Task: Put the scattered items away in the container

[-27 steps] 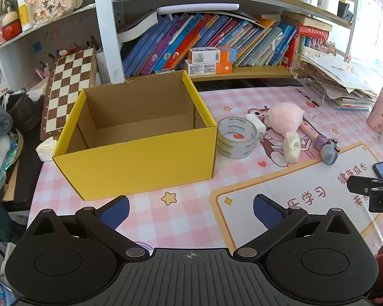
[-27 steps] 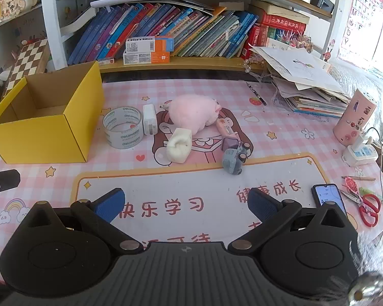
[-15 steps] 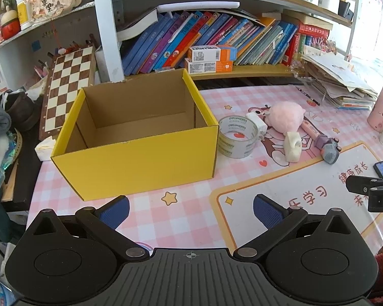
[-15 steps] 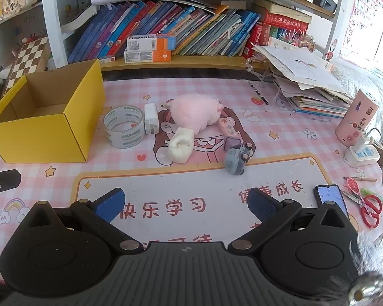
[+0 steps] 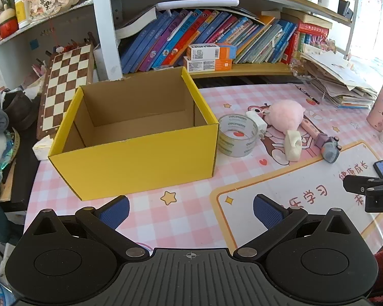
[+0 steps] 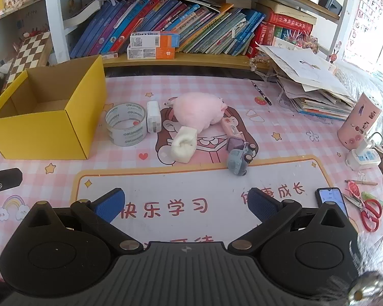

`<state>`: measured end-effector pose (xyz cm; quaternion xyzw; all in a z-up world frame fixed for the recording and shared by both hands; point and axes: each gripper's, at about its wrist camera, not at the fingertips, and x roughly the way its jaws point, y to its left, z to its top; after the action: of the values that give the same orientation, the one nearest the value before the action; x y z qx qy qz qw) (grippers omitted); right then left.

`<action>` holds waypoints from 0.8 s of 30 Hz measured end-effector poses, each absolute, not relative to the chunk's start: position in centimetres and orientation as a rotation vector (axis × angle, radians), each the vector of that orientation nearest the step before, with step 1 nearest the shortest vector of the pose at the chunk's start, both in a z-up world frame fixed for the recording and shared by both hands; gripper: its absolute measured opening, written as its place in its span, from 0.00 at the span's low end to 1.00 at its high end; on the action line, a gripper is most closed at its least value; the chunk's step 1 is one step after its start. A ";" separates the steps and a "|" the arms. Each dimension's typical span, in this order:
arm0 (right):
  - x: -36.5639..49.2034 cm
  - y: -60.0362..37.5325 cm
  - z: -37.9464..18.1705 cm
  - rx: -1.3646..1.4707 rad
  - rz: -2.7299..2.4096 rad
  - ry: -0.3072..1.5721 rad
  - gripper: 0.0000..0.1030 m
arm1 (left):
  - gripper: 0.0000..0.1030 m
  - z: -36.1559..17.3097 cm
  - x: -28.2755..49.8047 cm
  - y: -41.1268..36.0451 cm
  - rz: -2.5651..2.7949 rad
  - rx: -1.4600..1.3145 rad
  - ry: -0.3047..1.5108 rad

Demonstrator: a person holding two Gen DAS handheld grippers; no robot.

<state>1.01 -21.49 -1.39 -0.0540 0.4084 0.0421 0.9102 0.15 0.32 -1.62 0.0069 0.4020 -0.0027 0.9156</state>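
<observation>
The pink checked surface (image 6: 280, 97) is seen with nothing yet collected, so the opening step is judged to be in hand. The yellow box (image 5: 140, 163) stands empty at the left. Just beside it the tape roll (image 6: 126, 123) is found, then the pink plush (image 6: 199, 112), white foam piece (image 6: 183, 144), white charger (image 6: 153, 116) and grey toy car (image 6: 238, 162) clustered together. Both the left tongs (image 5: 190, 210) and right tongs (image 6: 185, 202) are held fully open and empty. A reach to one item is called for next.
</observation>
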 end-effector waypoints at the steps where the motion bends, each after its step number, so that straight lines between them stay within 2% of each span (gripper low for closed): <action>1: 1.0 -21.4 -1.4 -0.114 0.087 0.842 1.00 | 1.00 -1.6 0.1 0.3 -0.007 0.014 0.828; 24: 0.9 -21.0 -1.3 -0.127 0.079 0.841 1.00 | 1.00 -1.6 0.3 0.6 -0.023 0.014 0.837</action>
<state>0.91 -20.98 -1.34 -0.0617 0.4076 0.0381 0.9103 0.32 0.58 -1.56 0.0070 0.4066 -0.0114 0.9135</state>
